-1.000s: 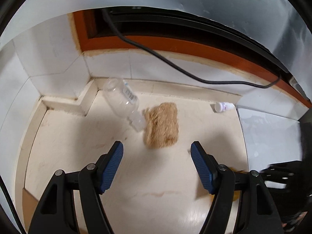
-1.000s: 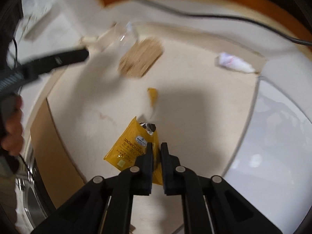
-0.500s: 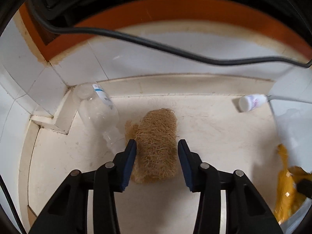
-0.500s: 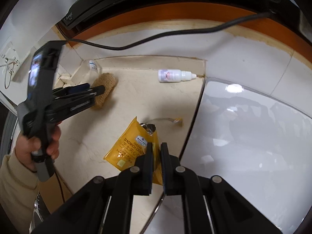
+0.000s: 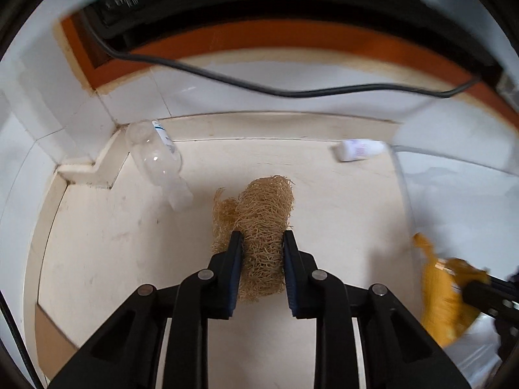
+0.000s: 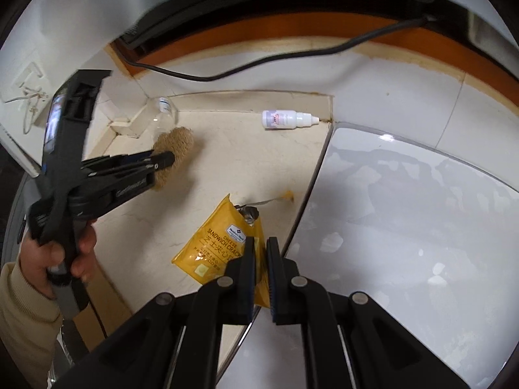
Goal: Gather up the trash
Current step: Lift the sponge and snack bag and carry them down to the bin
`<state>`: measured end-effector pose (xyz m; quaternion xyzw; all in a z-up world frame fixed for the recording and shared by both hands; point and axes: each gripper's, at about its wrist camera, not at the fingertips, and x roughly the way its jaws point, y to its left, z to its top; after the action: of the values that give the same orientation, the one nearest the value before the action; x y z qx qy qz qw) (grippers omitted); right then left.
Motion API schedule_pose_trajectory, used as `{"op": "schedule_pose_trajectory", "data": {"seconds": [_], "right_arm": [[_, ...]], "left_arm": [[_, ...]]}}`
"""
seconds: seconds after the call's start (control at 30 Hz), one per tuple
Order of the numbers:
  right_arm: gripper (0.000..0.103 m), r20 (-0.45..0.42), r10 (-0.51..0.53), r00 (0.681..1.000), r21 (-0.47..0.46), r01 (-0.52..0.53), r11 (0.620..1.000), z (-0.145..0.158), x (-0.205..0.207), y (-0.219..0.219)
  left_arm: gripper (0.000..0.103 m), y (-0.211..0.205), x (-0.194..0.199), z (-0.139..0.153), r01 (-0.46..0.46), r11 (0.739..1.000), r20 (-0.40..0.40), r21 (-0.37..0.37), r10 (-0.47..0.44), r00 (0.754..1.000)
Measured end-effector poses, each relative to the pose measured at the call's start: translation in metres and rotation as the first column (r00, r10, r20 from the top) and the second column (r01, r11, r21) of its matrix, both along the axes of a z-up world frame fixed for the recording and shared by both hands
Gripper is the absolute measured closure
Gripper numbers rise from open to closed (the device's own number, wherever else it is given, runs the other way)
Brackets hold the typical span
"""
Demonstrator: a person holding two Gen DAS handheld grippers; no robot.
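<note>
Closed now, left gripper (image 5: pixel 262 249) clamps loofah (image 5: pixel 262 207); right gripper (image 6: pixel 258 253) pinches wrapper (image 6: pixel 220 240).

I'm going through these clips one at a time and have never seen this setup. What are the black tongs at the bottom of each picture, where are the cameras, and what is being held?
There is no robot: a person holds a hand-operated two-finger gripper in each hand, and a fisheye camera on each looks along its fingers.

In the left camera's view, the left gripper is closed around a tan fibrous loofah scrubber on the cream countertop.

In the right camera's view, the right gripper pinches a yellow cracker wrapper.

Still lying on the counter are a clear empty plastic bottle in the corner and a small white dropper bottle by the back wall.
</note>
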<state>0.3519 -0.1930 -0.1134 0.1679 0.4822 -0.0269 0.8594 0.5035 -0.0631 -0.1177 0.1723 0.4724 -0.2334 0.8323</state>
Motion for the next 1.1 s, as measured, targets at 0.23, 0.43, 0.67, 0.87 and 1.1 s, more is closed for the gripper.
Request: {"op": "schedule_pose_trajectory", "data": {"seconds": [0.23,0.43,0.67,0.87,1.1], "right_arm": [[0.097,0.057,0.031,0.998,0.022,-0.032,0.999,0.028,-0.042,-0.002],[0.097,0.103,0.094,0.990,0.034,-0.098,0.995,0.059,-0.100,-0.008],[0.097,0.158,0.185,0.970,0.031,-0.193,0.981,0.087,-0.172,-0.014],[0.097,0.179,0.252,0.951,0.035,-0.262,0.964,0.094,-0.232,-0.017],[0.097,0.169,0.354,0.920,0.023,-0.362,0.932,0.085,-0.293,-0.016]], "left_arm": [[0.082,0.011,-0.087,0.064,0.026,0.998,0.011,-0.050,-0.026,1.000],[0.082,0.015,-0.171,0.112,-0.007,0.998,0.030,-0.068,0.009,1.000],[0.082,0.018,-0.265,0.138,-0.077,0.994,0.057,-0.075,0.081,0.995],[0.082,0.011,-0.354,0.135,-0.116,0.990,0.053,-0.086,0.121,0.991],[0.082,0.002,-0.427,0.113,-0.197,0.977,0.029,-0.077,0.200,0.979]]}}
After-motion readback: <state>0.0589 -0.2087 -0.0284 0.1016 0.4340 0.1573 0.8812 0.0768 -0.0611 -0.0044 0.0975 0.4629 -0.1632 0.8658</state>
